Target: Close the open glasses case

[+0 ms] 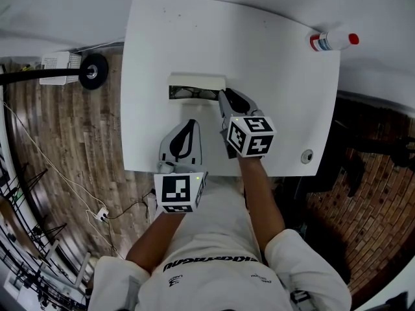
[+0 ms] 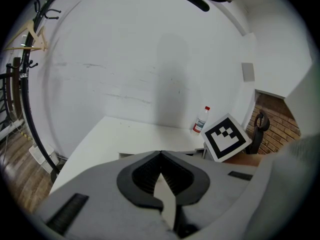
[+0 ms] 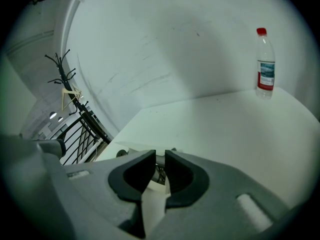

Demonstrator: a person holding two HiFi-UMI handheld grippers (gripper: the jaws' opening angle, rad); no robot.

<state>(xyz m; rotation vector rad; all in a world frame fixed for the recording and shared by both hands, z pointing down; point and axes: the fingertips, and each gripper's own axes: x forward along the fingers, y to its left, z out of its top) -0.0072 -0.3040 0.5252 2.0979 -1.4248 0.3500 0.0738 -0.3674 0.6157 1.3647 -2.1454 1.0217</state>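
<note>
- The glasses case (image 1: 196, 84) lies open near the middle of the white table (image 1: 285, 89), its pale lid raised on the far side and dark glasses (image 1: 193, 94) showing in the tray on your side.
- Your right gripper (image 1: 224, 94) has its tips at the case's right end. From the head view you cannot tell whether they touch it.
- In the right gripper view, the right gripper (image 3: 160, 156) has its jaws a narrow slit apart with nothing clamped. Through the slit you see part of the case (image 3: 125, 148) just ahead.
- Your left gripper (image 1: 190, 123) points at the case's near side from just short of it, with bare table showing between its tips and the tray.
- In the left gripper view, the left gripper (image 2: 160, 155) has its jaw tips pressed together and holds nothing. The case's edge (image 2: 131, 154) peeks over the jaws.
- The right gripper's marker cube (image 2: 226, 136) sits close on the right in that view. In the head view, both cubes are near the table's front edge, the left cube (image 1: 179, 193) and the right cube (image 1: 250, 135).
- A clear bottle (image 1: 332, 41) with a red cap lies on its side at the far right corner of the table, well apart from the case.
- A small round fitting (image 1: 307, 155) is set in the table near its front right corner.
- The floor (image 1: 71, 141) to your left is wood planks with a thin cable trailing across it.
</note>
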